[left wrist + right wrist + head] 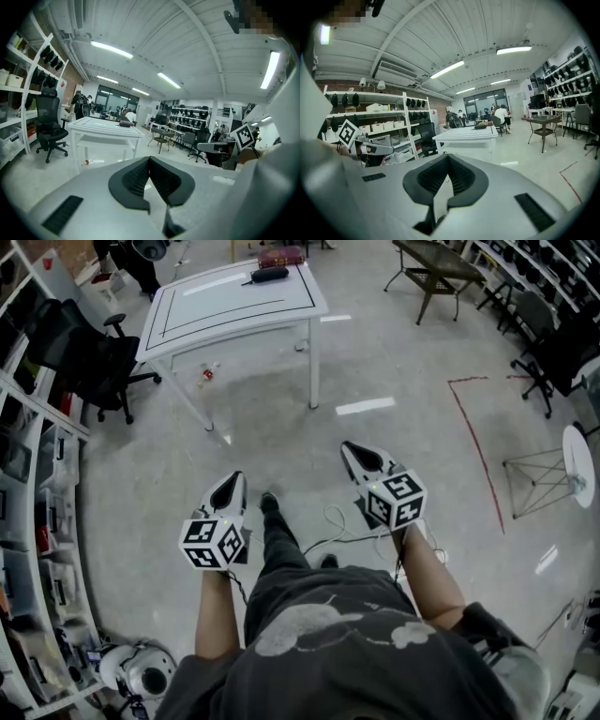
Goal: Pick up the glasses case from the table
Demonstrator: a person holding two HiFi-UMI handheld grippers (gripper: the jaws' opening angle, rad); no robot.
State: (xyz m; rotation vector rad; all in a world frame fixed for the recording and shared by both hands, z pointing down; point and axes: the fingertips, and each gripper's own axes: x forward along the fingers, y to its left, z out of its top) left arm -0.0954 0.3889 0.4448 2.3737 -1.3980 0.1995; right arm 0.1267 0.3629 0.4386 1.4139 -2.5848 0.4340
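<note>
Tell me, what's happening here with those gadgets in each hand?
A person stands on the workshop floor holding the left hand-held gripper and the right hand-held gripper, both shut and empty, pointing forward. The dark glasses case lies at the far end of the white table, well ahead of them. Nothing is picked up yet.

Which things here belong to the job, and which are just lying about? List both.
Job: glasses case; white table; left hand-held gripper; right hand-held gripper, both shut and empty.
Lying about: red box; office chair; dark table; shelves.
</note>
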